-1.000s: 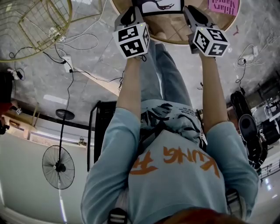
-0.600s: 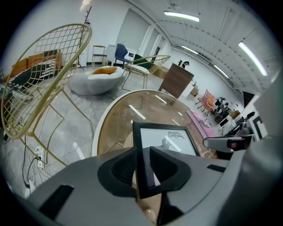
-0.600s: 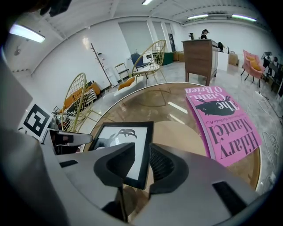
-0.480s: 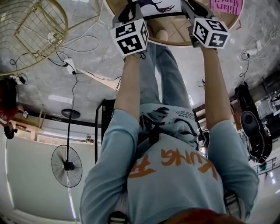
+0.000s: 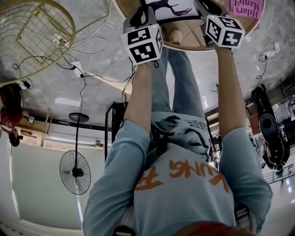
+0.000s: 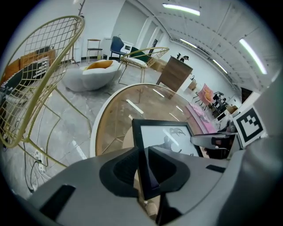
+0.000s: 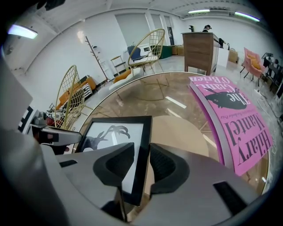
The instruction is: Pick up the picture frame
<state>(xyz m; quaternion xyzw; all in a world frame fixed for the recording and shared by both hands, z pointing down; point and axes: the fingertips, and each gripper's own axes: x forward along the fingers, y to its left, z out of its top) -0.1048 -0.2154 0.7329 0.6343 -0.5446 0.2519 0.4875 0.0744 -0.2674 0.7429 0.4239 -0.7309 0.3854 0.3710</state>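
A black picture frame (image 5: 170, 8) holding a white print with a dark figure sits over the round glass table (image 6: 95, 132). My left gripper (image 6: 141, 150) is shut on the frame's (image 6: 166, 139) left bar, a pad on each face. My right gripper (image 7: 142, 148) straddles the right bar of the frame (image 7: 117, 141). Its jaws are opening, with the bar still between the pads and barely any gap. In the head view both marker cubes, left (image 5: 144, 44) and right (image 5: 224, 31), stand at the table's near edge.
A pink book (image 7: 239, 123) lies on the table to the right of the frame. A gold wire chair (image 6: 40, 75) stands left of the table, with cables and a power strip (image 5: 73, 67) on the floor. A floor fan (image 5: 73, 173) stands behind the person.
Both grippers and the frame have shifted slightly toward the table's top edge in the head view, the right one more. The frame stays between both pairs of jaws.
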